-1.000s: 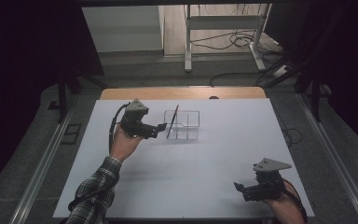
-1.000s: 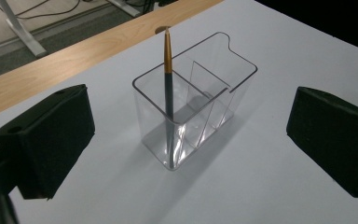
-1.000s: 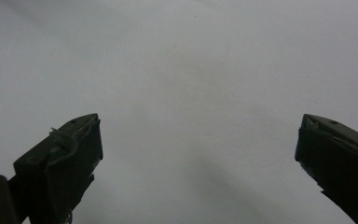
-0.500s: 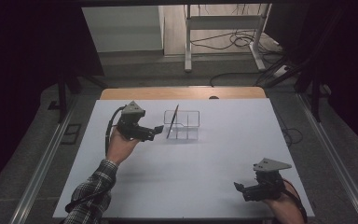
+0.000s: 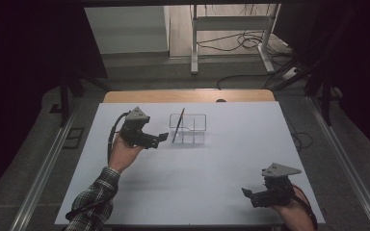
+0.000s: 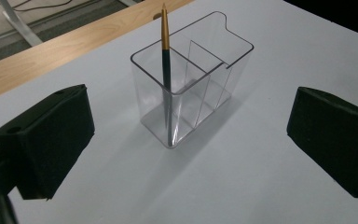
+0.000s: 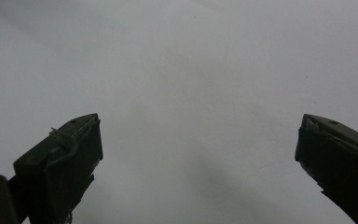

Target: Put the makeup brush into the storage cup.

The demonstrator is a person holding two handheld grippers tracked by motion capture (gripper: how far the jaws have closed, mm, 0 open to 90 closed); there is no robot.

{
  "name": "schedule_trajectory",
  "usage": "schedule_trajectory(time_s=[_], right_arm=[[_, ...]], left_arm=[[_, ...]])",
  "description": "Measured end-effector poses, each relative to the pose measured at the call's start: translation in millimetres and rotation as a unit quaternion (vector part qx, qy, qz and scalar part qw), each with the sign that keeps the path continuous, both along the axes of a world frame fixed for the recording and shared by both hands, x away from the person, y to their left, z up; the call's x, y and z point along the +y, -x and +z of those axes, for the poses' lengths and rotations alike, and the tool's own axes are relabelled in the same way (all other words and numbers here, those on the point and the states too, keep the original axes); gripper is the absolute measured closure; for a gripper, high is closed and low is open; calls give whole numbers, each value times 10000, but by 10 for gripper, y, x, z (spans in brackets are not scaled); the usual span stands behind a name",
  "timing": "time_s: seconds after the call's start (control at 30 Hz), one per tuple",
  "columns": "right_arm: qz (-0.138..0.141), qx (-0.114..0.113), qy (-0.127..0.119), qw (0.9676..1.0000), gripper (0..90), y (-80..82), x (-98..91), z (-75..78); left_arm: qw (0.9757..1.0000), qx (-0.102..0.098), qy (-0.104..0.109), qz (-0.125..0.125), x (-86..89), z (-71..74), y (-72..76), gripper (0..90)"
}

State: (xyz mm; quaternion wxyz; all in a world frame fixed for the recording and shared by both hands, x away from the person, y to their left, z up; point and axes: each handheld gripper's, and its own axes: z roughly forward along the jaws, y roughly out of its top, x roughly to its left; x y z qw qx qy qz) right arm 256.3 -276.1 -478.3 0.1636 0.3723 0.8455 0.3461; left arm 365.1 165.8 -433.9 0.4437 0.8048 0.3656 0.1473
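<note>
The pen [image 6: 166, 70] stood tilted in the end compartment of the clear organizer [image 6: 193, 88], its gold top leaning above the rim, so I judged the placing step done. The left gripper [image 5: 161, 138] hovered just beside the organizer on its left, jaws spread wide and holding nothing. The right gripper [image 5: 247, 193] rested near the table's [image 5: 231, 159] front right edge, well apart, jaws likewise wide and empty. No other item lay on the table; what was left looked like little beyond drawing the left hand clear.
</note>
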Motion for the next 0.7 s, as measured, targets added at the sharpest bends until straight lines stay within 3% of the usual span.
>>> schedule_trajectory(time_s=[0.7], right_arm=[[-1,2,7,10000,8,-2,4,1]], left_arm=[[10000,52,13,2,102,-9,97,11]])
